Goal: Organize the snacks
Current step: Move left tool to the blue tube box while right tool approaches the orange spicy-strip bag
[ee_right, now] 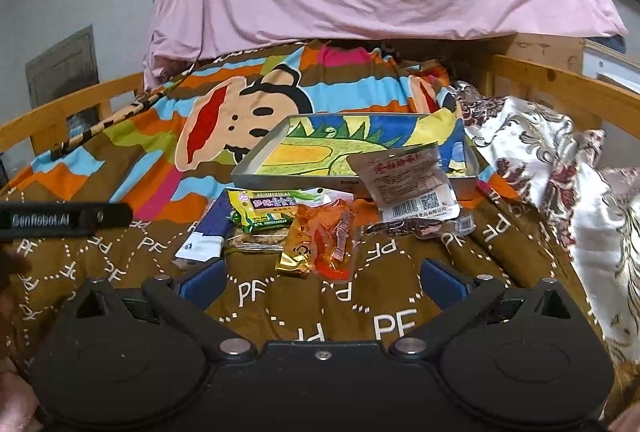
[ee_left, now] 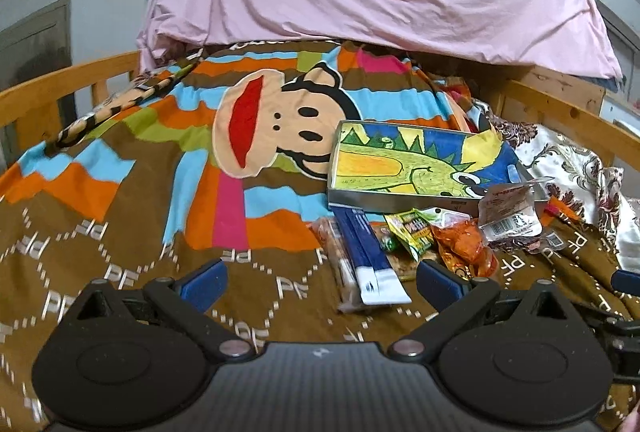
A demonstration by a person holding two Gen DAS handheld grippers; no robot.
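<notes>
Both tools are held low and level over the brown quilt (ee_right: 312, 316), pointed toward its far end. The left gripper (ee_left: 320, 280) is spread wide and empty, a blue sachet (ee_left: 366, 256) lying just ahead between its fingers. The right gripper (ee_right: 322, 280) is likewise spread wide and empty, an orange snack pack (ee_right: 328, 240) resting just ahead. Beyond, a green packet (ee_right: 266, 214) and a clear barcoded bag (ee_right: 408, 188) are piled against a shallow metal tray (ee_right: 256, 172) lined with a crayon drawing.
</notes>
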